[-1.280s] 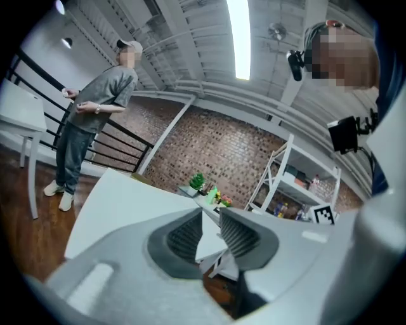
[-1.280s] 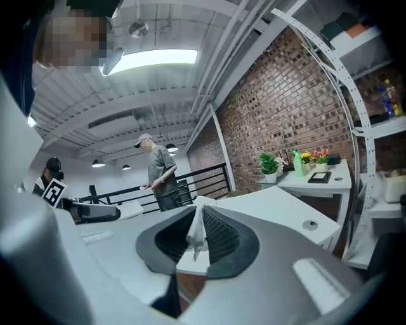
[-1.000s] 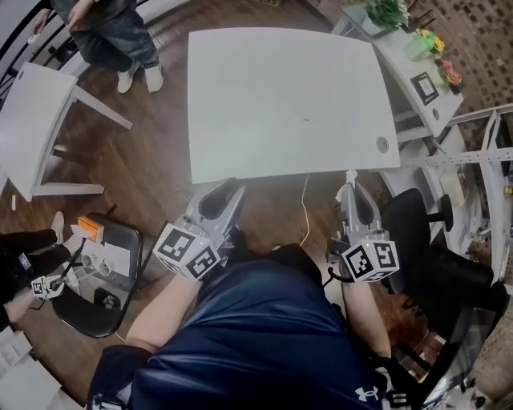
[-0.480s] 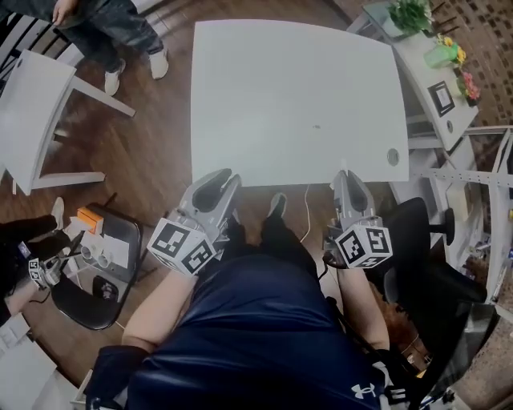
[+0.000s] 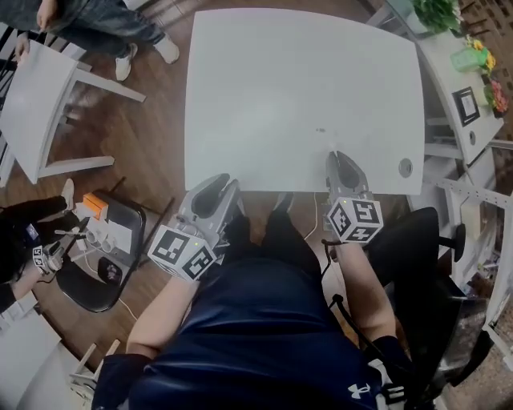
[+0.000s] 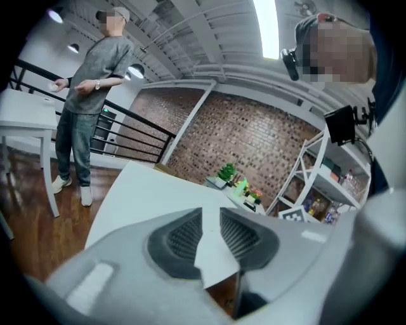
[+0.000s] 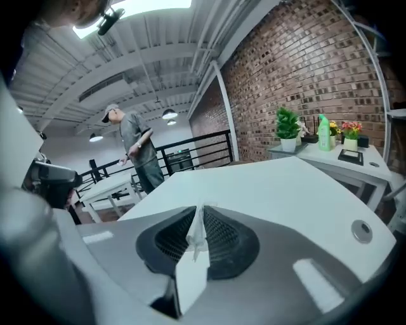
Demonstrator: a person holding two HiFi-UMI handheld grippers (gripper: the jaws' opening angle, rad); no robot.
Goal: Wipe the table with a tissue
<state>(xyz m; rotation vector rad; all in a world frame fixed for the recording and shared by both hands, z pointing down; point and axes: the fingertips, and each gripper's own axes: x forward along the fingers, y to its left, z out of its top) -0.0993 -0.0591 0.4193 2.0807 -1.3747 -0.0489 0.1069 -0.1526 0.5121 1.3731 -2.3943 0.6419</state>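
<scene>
The white table (image 5: 304, 80) fills the upper middle of the head view. My right gripper (image 5: 340, 160) reaches just over its near edge, close to a small dark speck (image 5: 321, 130). In the right gripper view, that gripper (image 7: 200, 219) is shut on a thin white tissue (image 7: 196, 238) pinched between the ribbed pads. My left gripper (image 5: 215, 188) is held at the table's near edge, just left of my lap. In the left gripper view, its (image 6: 211, 219) pads stand a narrow gap apart with nothing between them, and the table (image 6: 146, 197) shows through.
A round grommet (image 5: 405, 168) sits near the table's right front corner. A white side table (image 5: 40, 96) and a standing person (image 5: 96, 24) are at the far left. A black chair (image 5: 104, 256) holds small items. A shelf with plants (image 5: 473, 72) lines the right.
Both grippers have come forward to the table. The right one went from below the near edge to just over it. The left one has reached the edge.
</scene>
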